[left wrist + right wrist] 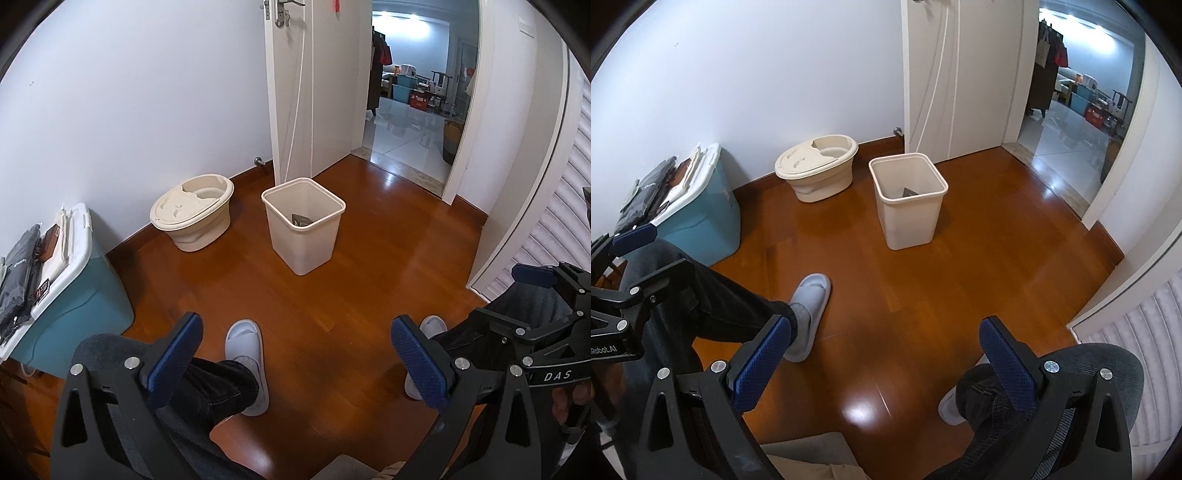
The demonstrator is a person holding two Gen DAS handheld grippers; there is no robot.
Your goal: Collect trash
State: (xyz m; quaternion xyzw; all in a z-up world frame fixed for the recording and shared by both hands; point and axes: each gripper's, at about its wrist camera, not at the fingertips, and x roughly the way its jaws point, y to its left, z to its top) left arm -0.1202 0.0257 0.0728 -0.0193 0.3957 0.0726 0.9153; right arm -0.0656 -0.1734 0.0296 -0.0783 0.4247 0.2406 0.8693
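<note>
A cream square waste bin [303, 225] stands on the wooden floor near the door; it also shows in the right wrist view [908, 199]. A dark piece of trash [301, 220] lies at its bottom, also seen from the right wrist [909, 192]. My left gripper [295, 354] is open and empty, held above the person's knees, well short of the bin. My right gripper [882, 358] is open and empty, also short of the bin. The right gripper also shows at the right edge of the left wrist view [532, 277].
A cream lidded tub [192, 212] sits by the wall left of the bin. A teal storage box [74, 291] with dark items on its lid stands at the left. The person's slippered feet [245, 365] rest on the floor. An open doorway [413, 92] is behind.
</note>
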